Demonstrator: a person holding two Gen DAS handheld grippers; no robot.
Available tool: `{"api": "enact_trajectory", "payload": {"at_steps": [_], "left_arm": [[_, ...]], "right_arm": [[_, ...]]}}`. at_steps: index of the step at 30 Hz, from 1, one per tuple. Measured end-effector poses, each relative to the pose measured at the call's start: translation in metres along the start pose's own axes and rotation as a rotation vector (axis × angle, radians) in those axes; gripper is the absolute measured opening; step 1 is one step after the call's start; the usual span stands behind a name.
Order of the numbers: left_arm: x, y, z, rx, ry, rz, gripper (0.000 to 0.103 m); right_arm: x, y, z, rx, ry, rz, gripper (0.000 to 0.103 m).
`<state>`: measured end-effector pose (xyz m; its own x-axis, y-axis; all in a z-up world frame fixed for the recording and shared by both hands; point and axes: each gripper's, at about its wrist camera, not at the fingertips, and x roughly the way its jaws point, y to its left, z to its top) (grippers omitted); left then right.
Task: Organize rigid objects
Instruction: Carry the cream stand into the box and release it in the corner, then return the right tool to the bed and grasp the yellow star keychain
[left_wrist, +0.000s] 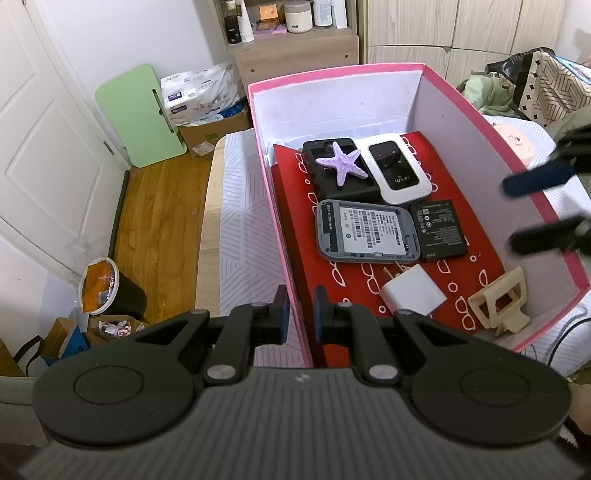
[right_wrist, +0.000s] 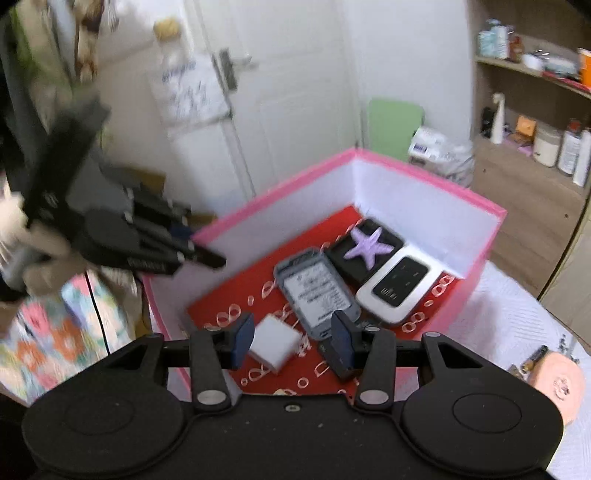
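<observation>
In the left wrist view, the left gripper (left_wrist: 300, 314) hung over the near left wall of the pink box (left_wrist: 561, 221), its jaws drawn close with only the wall's edge showing in the slim gap; whether they pinched it could not be told. Inside, on the red lining, the black case with the purple starfish (left_wrist: 345, 162) and the white router (left_wrist: 399, 168) lay toward the far wall, the grey cover (left_wrist: 365, 236) and battery (left_wrist: 441, 229) in the middle, the white charger (left_wrist: 413, 291) and the beige hair clip (left_wrist: 498, 306) near the near right corner. The right gripper (left_wrist: 532, 206) reached in over the right wall.

In the right wrist view, the right gripper (right_wrist: 291, 341) had its jaws spread and empty, the charger (right_wrist: 275, 345) lying just beyond them. The step looked like reaching for the charger; the next move likely called for lowering, straddling it and closing squarely, clear of the grey cover (right_wrist: 316, 291).
</observation>
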<state>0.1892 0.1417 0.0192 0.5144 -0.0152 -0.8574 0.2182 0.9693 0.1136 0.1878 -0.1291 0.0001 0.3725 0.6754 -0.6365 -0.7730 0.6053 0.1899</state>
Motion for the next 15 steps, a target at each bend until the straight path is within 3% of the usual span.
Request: {"api": "enact_trajectory", "payload": {"at_steps": [8,15], "left_arm": [[0.000,0.000,0.001,-0.008,0.004,0.001,0.013],[-0.001,0.001,0.001,-0.023,0.003,-0.003,0.013]], "right_arm": [[-0.070,-0.030,-0.032,0.146,-0.187,-0.107,0.053],[-0.095,-0.066,-0.079,0.301,-0.217,-0.269,0.056]]}}
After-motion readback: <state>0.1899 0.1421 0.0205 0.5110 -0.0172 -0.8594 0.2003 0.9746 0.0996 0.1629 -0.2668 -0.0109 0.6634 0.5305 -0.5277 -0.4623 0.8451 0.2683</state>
